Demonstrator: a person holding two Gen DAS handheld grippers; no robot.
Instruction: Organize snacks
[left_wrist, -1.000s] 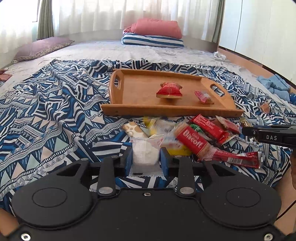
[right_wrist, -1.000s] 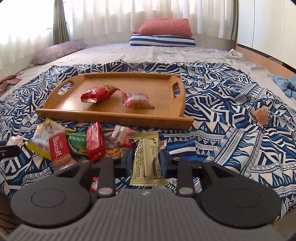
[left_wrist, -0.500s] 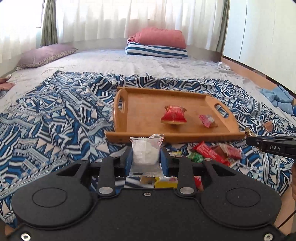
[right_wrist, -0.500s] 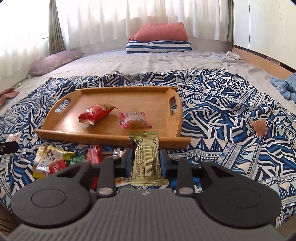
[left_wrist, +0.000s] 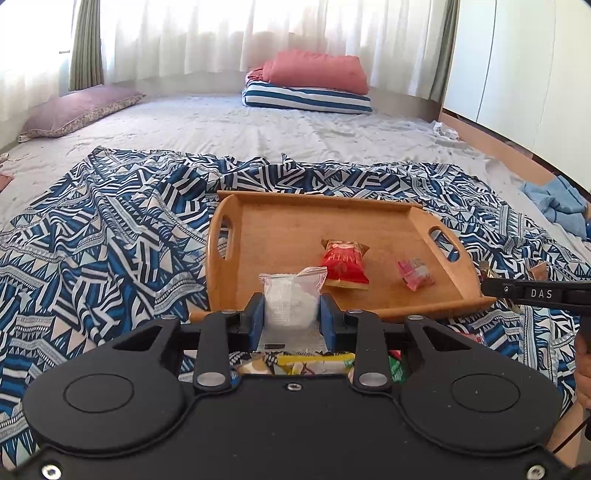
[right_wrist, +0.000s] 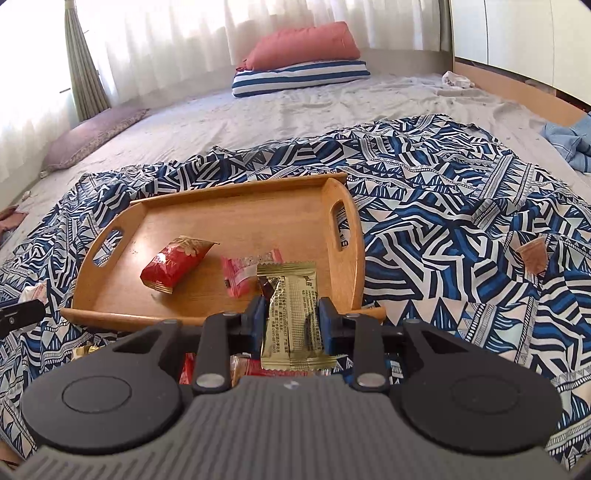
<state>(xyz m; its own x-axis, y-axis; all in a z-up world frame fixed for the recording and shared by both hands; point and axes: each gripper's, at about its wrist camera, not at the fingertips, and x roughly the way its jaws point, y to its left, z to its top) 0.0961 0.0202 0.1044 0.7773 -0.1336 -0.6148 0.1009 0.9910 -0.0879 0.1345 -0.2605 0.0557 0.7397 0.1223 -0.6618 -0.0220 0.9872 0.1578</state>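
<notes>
- The left claw (left_wrist: 291, 314) pinches a clear plastic packet of white snack (left_wrist: 291, 299), low in the frame's centre.
- The right claw (right_wrist: 291, 321) grips a gold foil snack packet (right_wrist: 293, 317).
- A rectangular wooden tray with handles (left_wrist: 280, 229), mid-frame, carries a red snack packet (left_wrist: 343, 264) and a small pink packet (left_wrist: 413, 273).

Blue-and-white geometric blanket (left_wrist: 110, 240), tan wooden tray (left_wrist: 288, 229), red packet (left_wrist: 343, 264)

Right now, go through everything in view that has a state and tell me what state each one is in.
Left tool: shut on the white snack packet, held upright.
Right tool: shut on the gold snack packet, held upright.
Wooden tray: flat on the patterned blanket, holding two snacks.
Red snack packet: lying in the tray.
Pink snack packet: lying in the tray.
</notes>
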